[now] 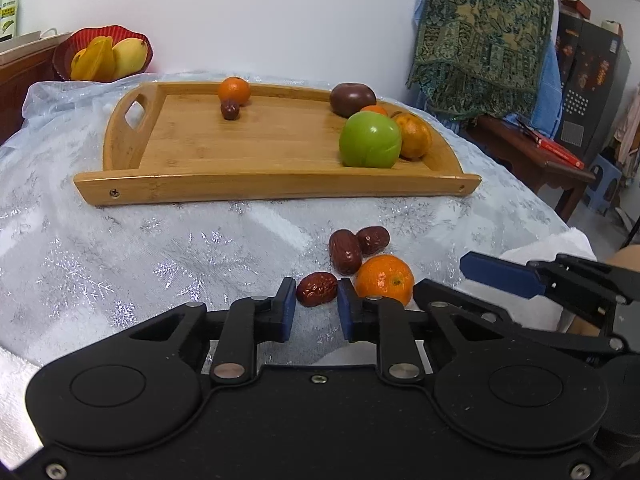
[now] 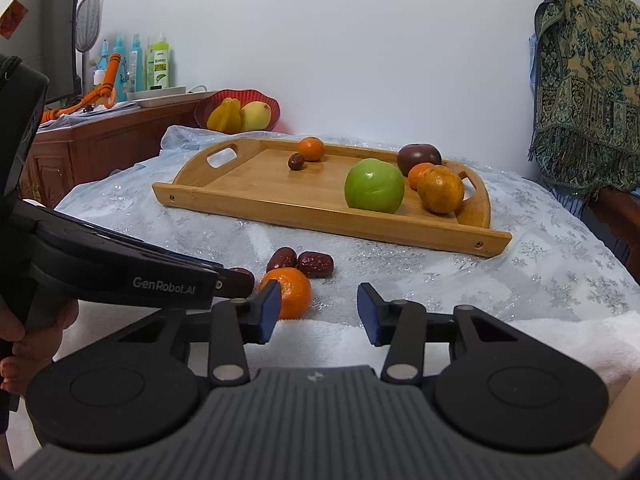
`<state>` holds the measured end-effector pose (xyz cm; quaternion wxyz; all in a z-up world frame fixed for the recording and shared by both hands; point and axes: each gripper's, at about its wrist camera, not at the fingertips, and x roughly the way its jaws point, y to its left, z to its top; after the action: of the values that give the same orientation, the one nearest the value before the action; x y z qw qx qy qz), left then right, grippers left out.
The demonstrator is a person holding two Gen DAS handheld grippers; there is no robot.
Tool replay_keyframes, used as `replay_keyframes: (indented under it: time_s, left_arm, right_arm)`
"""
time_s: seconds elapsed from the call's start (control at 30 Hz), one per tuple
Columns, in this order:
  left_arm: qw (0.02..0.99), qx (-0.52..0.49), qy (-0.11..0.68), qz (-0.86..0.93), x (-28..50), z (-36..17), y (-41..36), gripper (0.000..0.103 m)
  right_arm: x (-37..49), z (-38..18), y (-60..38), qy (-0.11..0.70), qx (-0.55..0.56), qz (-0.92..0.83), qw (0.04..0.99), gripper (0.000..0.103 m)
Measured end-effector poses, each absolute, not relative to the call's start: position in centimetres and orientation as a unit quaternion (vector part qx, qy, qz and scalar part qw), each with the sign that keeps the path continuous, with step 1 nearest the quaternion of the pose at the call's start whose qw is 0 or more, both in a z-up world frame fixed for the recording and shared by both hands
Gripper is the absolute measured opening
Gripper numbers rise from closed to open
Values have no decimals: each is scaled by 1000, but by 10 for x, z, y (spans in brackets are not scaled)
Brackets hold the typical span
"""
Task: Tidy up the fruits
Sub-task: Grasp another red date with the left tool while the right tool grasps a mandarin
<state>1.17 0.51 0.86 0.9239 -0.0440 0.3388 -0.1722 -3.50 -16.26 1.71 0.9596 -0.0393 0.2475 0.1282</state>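
Note:
A wooden tray [image 1: 192,190] [image 2: 280,216] on the cloth holds a green apple [image 1: 370,141] [image 2: 374,186], a dark purple fruit [image 1: 352,99], oranges and a small date [image 1: 230,110]. In front of it lie three red dates and an orange [image 1: 385,279] [image 2: 290,292]. My left gripper [image 1: 317,305] is open, low over the cloth, its tips on either side of the nearest date [image 1: 317,289], not closed on it. My right gripper [image 2: 317,312] is open and empty, just right of the orange. The other two dates [image 2: 300,262] lie behind the orange.
A red bowl [image 1: 134,38] [image 2: 240,98] with yellow fruit stands behind the tray's left end. A wooden cabinet [image 2: 100,148] with bottles is at the left, a patterned cloth [image 1: 480,36] and a low table [image 1: 532,156] at the right. A white towel [image 2: 560,340] covers the near edge.

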Motion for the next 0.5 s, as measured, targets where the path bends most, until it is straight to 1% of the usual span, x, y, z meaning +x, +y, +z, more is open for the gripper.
replay_keyframes:
  time_s: [0.2,0.5]
  left_arm:
    - [932,-39,323,-161,10,16,7,21]
    - [935,-42,324,-136,15,18,18,21]
  right_arm:
    - [-32,14,-156,252,-36,141,957,51]
    - [-26,10,-145,257,-34,154,954,51]
